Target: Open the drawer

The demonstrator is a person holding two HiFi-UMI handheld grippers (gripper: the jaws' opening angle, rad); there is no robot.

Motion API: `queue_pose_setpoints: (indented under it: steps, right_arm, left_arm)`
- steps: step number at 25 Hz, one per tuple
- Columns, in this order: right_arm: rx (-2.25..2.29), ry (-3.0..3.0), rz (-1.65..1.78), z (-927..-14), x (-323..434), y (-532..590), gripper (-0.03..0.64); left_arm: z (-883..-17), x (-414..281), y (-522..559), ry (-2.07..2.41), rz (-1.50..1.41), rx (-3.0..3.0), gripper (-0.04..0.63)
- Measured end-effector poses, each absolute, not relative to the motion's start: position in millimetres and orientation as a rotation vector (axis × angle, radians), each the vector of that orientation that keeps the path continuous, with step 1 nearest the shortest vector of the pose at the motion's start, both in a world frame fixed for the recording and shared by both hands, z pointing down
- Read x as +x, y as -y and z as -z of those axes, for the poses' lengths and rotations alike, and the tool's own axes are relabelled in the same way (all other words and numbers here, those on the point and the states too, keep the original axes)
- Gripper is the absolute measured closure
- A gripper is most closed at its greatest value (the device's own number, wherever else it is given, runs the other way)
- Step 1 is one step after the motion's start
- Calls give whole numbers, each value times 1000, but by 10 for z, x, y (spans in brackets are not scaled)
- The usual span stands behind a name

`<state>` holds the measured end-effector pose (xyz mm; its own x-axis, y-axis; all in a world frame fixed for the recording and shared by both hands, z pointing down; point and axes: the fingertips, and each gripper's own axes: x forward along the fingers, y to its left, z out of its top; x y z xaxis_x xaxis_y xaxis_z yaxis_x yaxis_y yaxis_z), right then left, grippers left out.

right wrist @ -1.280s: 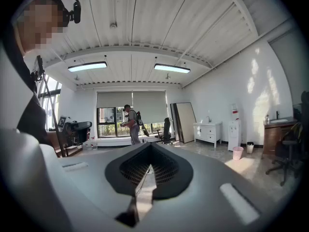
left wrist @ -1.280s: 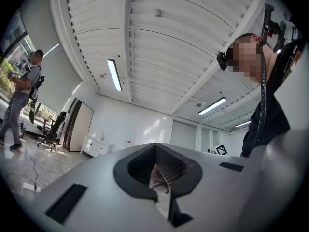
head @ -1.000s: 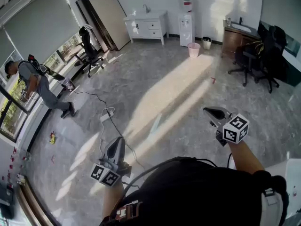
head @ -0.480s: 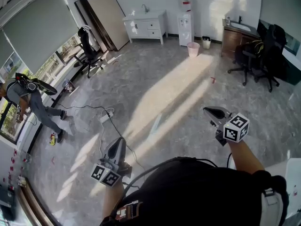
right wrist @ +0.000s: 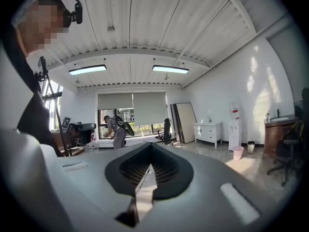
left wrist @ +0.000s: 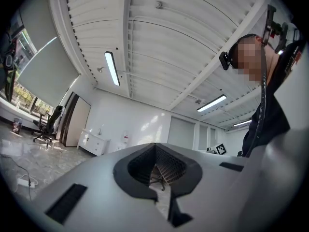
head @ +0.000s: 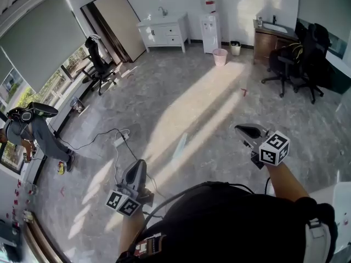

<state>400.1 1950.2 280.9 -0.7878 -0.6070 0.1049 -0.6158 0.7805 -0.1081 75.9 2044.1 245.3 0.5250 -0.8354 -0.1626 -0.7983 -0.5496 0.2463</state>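
Grey marbled stone floor [head: 181, 97] fills the head view, glossy, with a broad pale stripe of sunlight across its middle. At the floor's far edge, against the white wall, stands a white boxy cabinet with drawer fronts [head: 164, 30], a tap on its top. Its drawers look flush and closed, though they are small at this range. Just beside it on the right is a tall white water dispenser [head: 208, 18], and near that a round pink plastic bin [head: 220, 57]. Toward the far right corner sits a brown wooden desk [head: 269, 41] with black wheeled office chairs [head: 299, 59] before it. At the floor's left edge, by the windows, a person in grey [head: 33, 133] bends forward. A white power strip [head: 119, 140] with a thin black cable lies on the floor nearby.

The left gripper [head: 137, 167], smooth grey plastic with a marker cube at its base, is held low near the wearer's body. Its ribbed black pads [left wrist: 169, 166] meet in a point, with the jaws together and nothing between them. The right gripper [head: 242, 129] is held out over open floor. Its mesh-textured pads [right wrist: 161, 168] likewise close to a thin slit, empty. Both grippers are well apart from the cabinet and touch nothing.
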Motion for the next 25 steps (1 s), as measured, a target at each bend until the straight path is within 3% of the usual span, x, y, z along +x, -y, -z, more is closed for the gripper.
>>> queue_pose_setpoints:
  steps: [15, 25]
  right_arm:
    - [986, 2873, -231, -3050, 5206, -19309, 618]
    - [976, 2861, -257, -3263, 5013, -19002, 618]
  left_arm:
    - [-2585, 2053, -20175, 1366, 348, 2603, 595]
    - [-2753, 1873, -19820, 1353, 358, 2582, 595]
